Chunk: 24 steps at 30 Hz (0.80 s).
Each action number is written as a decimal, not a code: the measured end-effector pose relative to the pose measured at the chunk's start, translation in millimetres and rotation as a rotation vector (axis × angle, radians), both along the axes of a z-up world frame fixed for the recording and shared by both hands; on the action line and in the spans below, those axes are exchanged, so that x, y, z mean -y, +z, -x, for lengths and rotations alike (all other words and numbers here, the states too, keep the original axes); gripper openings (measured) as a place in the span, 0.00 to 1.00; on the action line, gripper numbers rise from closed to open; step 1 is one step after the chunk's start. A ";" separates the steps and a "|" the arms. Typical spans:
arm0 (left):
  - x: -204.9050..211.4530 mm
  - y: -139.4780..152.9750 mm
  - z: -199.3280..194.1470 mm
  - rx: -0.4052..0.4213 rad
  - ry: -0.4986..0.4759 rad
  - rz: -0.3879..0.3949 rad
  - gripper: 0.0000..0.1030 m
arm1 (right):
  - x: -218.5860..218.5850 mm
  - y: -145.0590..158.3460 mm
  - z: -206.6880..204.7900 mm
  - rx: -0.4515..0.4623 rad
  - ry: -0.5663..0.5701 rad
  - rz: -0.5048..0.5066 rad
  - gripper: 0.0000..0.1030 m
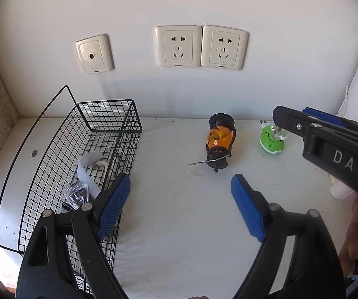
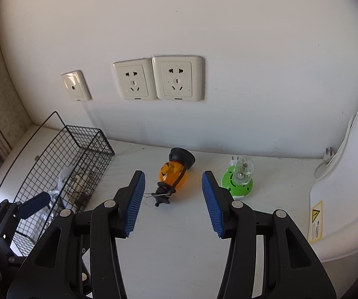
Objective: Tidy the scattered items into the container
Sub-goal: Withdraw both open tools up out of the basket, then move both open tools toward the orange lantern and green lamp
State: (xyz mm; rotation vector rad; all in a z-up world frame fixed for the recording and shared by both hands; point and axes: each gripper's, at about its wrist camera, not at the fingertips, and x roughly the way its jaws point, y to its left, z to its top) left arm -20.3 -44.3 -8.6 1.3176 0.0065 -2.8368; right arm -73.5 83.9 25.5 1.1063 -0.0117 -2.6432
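Observation:
A black wire basket (image 1: 54, 164) stands at the left of the white surface and holds a white strip and a small dark bag (image 1: 75, 194). An orange and black lantern toy (image 1: 219, 144) lies on its side in the middle. A green plug-in night light with a clear bulb (image 1: 272, 139) stands to its right. My left gripper (image 1: 180, 194) is open and empty, its left finger over the basket's edge. My right gripper (image 2: 172, 194) is open and empty, its fingers either side of the lantern toy (image 2: 172, 174), short of it. The night light (image 2: 238, 177) sits just right of it.
The wall behind has two power sockets (image 1: 201, 47) and a small coax plate (image 1: 94, 53). A white appliance with a warning label (image 2: 316, 221) and a white cable with plug (image 2: 328, 159) lie at the right. The basket also shows in the right wrist view (image 2: 61, 172).

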 end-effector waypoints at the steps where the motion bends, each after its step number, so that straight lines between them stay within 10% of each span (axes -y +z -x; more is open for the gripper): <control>1: -2.3 -0.6 1.1 0.001 -0.003 0.000 0.78 | -2.4 -0.1 -0.3 -0.002 -0.004 -0.002 0.48; 24: -37.0 -10.2 24.7 0.019 -0.061 0.002 0.78 | -54.6 -6.0 1.5 0.008 -0.106 -0.011 0.48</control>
